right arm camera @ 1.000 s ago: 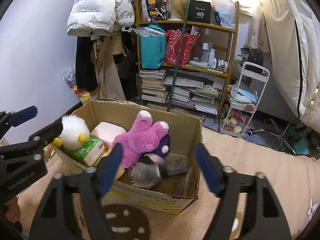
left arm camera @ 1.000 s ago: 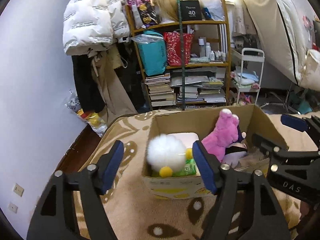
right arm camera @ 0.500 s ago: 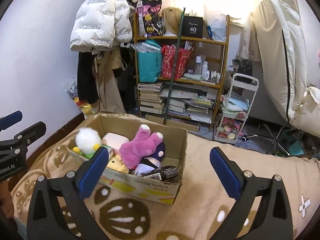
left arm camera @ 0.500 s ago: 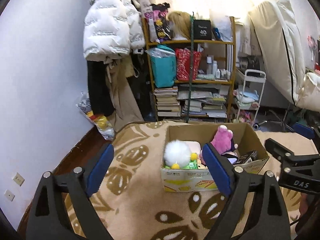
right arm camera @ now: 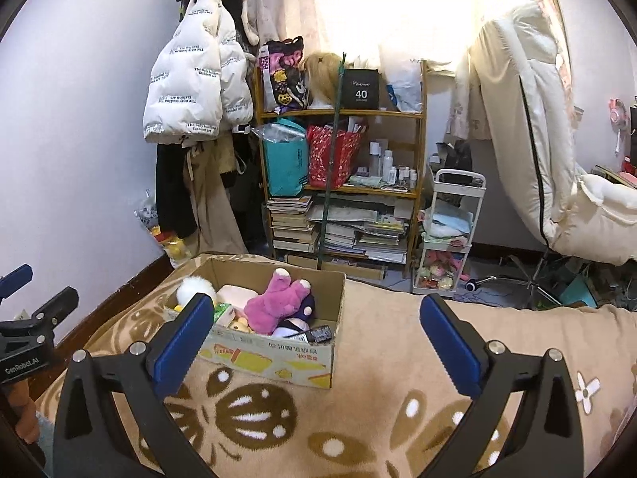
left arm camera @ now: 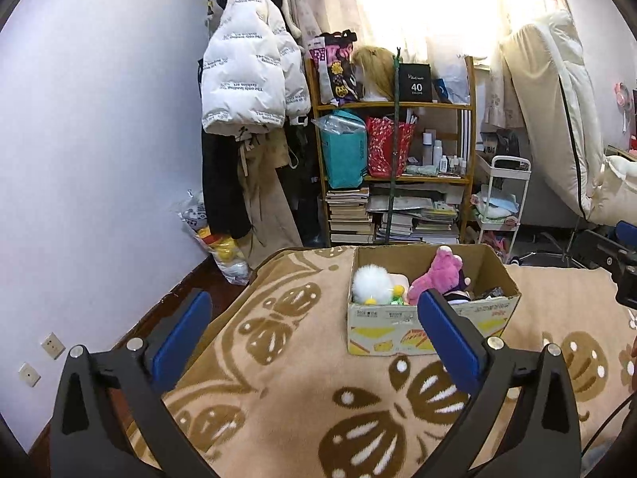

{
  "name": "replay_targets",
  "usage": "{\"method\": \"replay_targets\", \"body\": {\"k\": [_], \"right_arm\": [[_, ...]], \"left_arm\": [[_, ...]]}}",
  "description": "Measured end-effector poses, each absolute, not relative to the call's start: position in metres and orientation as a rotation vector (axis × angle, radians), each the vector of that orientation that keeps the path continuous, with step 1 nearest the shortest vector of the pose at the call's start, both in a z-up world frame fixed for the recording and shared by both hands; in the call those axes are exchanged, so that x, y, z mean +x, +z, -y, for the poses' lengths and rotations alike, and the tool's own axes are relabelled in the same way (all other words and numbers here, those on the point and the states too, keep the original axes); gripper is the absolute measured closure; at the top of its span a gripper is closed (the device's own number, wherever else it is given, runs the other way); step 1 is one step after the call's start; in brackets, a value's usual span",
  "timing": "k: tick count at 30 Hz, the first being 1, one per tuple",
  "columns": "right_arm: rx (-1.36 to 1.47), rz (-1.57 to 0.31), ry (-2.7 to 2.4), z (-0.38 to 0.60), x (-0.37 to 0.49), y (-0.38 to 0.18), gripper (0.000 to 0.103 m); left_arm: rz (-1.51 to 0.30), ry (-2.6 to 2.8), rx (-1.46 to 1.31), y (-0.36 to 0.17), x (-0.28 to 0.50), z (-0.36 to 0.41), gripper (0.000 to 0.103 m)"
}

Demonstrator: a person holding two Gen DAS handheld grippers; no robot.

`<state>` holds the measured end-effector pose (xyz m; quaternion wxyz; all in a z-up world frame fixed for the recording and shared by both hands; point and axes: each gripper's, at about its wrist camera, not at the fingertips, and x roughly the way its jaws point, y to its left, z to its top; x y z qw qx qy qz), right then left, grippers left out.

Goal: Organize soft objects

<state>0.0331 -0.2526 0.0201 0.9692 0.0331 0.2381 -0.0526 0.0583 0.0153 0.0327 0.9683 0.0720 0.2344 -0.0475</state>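
Pink plush, white fluffy toy, tan brown-patterned blanket.

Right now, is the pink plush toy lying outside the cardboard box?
No, the pink plush toy lies inside the cardboard box, among the other soft toys.

"40" on black box

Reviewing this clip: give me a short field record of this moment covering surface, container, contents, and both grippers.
surface: tan blanket with brown pattern
container: open cardboard box on the blanket
contents: white fluffy toy, pink plush, dark purple plush and smaller items
left gripper: jaws opening, nothing between them, short of the box
right gripper: open, empty, short of the box
background: bookshelf, white puffer jacket
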Motion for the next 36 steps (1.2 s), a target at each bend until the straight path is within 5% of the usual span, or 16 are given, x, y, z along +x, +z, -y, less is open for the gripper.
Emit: {"method": "replay_targets", "body": {"k": [36], "right_arm": [[0.093,-0.435,-0.149,0.256,-0.020,-0.002,0.000]], "left_arm": [[-0.412,-0.109,0.164,0.003,0.002,-0.023,0.001]]}}
